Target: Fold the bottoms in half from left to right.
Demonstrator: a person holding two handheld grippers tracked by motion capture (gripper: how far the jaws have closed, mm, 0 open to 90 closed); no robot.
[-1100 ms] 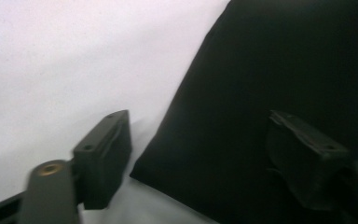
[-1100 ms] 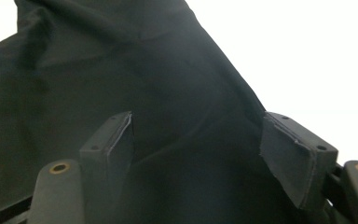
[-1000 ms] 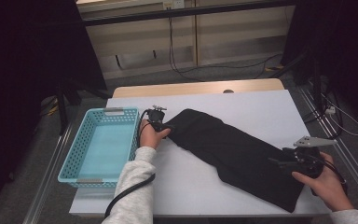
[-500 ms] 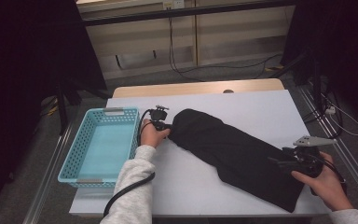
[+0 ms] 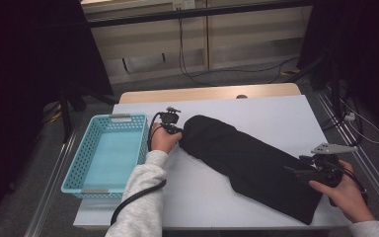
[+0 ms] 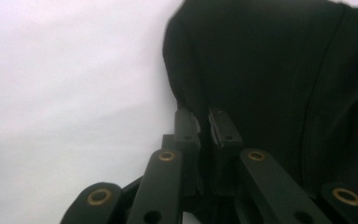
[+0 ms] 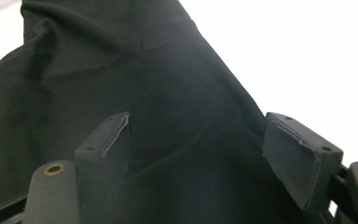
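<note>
At the bench's (image 5: 256,111) near right corner, the right hand-held gripper (image 5: 296,171) rests over the lower end of a black cloth (image 5: 249,165), its jaws spread apart with the fabric lying between the pads (image 7: 107,140) and neither pad pressing on it. The cloth runs in a long fold from that near right corner diagonally toward the middle of the bench, its rounded far end pointing to the left side. There the left hand-held gripper (image 5: 180,132), held by a hand in a pale grey sleeve (image 5: 145,192), has just been closing and now pinches the cloth's edge between its narrow fingertips (image 6: 186,123). A light blue plastic basket (image 5: 109,150) stands along the bench's left edge, just beside that hand. Beyond the far edge, cables trail across the floor.
</note>
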